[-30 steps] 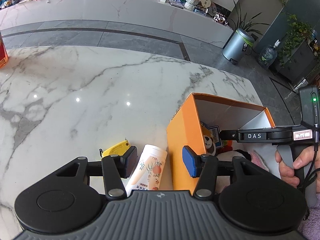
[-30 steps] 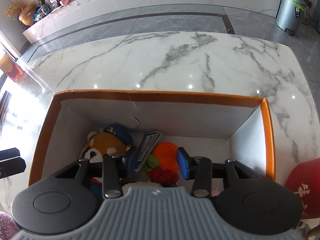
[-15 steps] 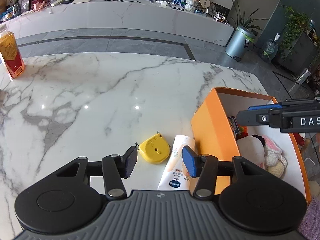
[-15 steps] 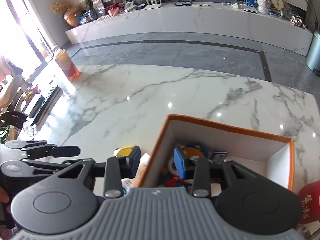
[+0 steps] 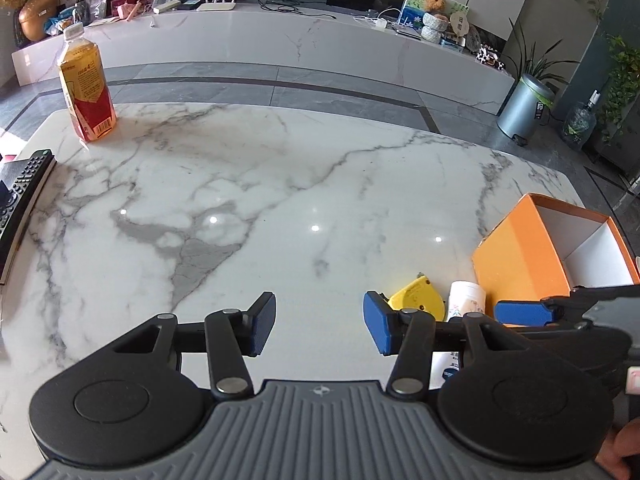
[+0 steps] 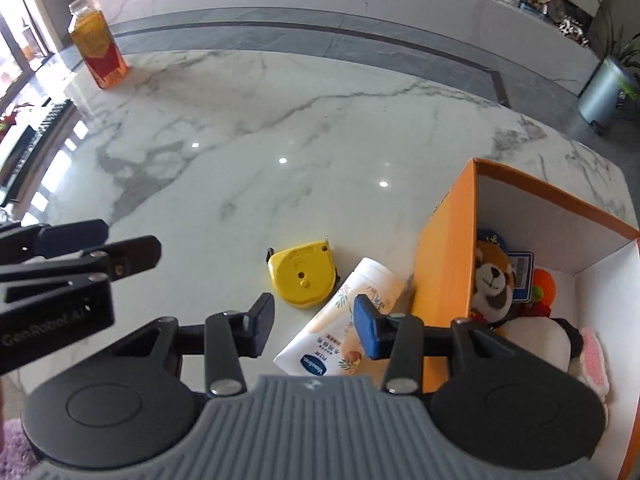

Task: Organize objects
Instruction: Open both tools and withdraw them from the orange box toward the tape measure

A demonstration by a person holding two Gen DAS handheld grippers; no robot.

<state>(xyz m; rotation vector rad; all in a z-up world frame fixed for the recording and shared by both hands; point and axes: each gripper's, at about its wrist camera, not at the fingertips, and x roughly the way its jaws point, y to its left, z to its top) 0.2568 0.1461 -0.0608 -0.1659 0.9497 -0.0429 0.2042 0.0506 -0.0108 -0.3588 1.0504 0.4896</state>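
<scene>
An orange box (image 6: 444, 264) stands at the right of the marble table, holding a plush red panda (image 6: 493, 280) and other soft toys. A yellow tape measure (image 6: 303, 273) and a white lotion tube (image 6: 346, 316) lie just left of the box. My right gripper (image 6: 310, 320) is open and empty, hovering over the near end of the tube. My left gripper (image 5: 318, 326) is open and empty over bare marble, left of the tape measure (image 5: 416, 294), the tube (image 5: 466, 300) and the box (image 5: 520, 256).
A bottle of orange drink (image 5: 85, 88) stands at the far left corner of the table. A black remote (image 5: 20, 196) lies on a dark book at the left edge. A grey bin (image 5: 524, 106) and plants stand on the floor beyond.
Both grippers have swung left. The right one left the inside of the box and now hangs over the tube. The left one moved off the tube to bare marble.
</scene>
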